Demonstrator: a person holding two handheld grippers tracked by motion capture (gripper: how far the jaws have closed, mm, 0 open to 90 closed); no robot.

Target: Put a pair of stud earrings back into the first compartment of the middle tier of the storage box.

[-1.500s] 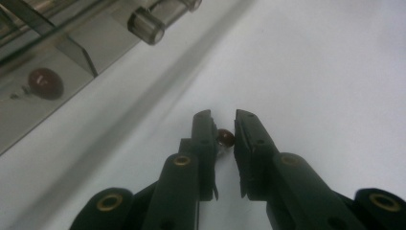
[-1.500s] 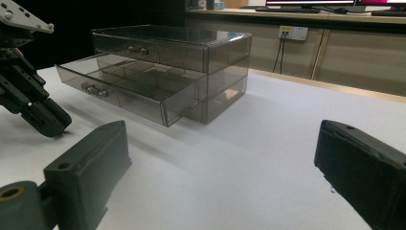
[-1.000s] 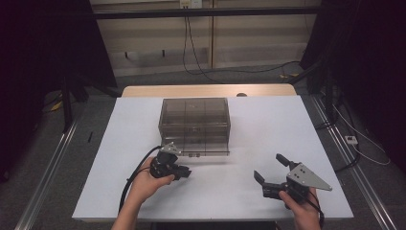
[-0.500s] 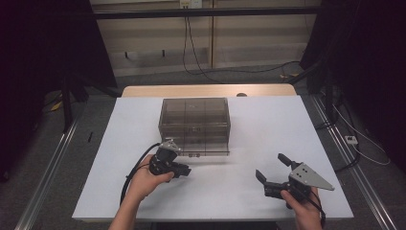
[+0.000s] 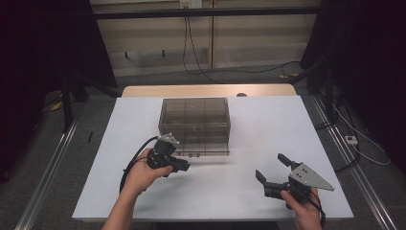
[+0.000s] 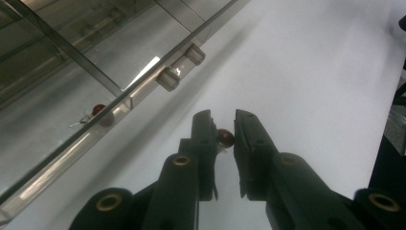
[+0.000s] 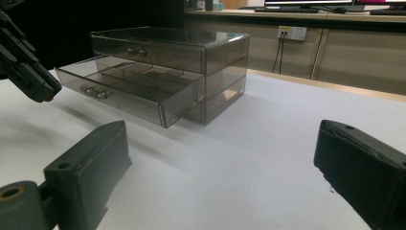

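A smoked clear drawer box (image 5: 194, 115) stands mid-table with its lower drawer (image 5: 201, 149) pulled out toward me. My left gripper (image 5: 183, 167) hovers just off the drawer's front left, shut on a small red bead (image 6: 225, 138) pinched between its jaws (image 6: 222, 120). Through the drawer's front wall (image 6: 143, 91) a second small red bead (image 6: 98, 109) shows; I cannot tell whether it is a reflection. My right gripper (image 5: 271, 166) stands open low over the table at the front right, with nothing between its jaws (image 7: 220, 132). From there the left gripper (image 7: 28, 72) shows beside the open drawer (image 7: 119, 91).
The white table (image 5: 268, 129) has bare room right of the box and along its front edge. Two knobs (image 6: 167, 79) stick out of the drawer's front. Dark stands and cables line the floor on both sides.
My left gripper has risen slightly with the red bead in it, staying by the drawer's front. The right gripper has kept still.
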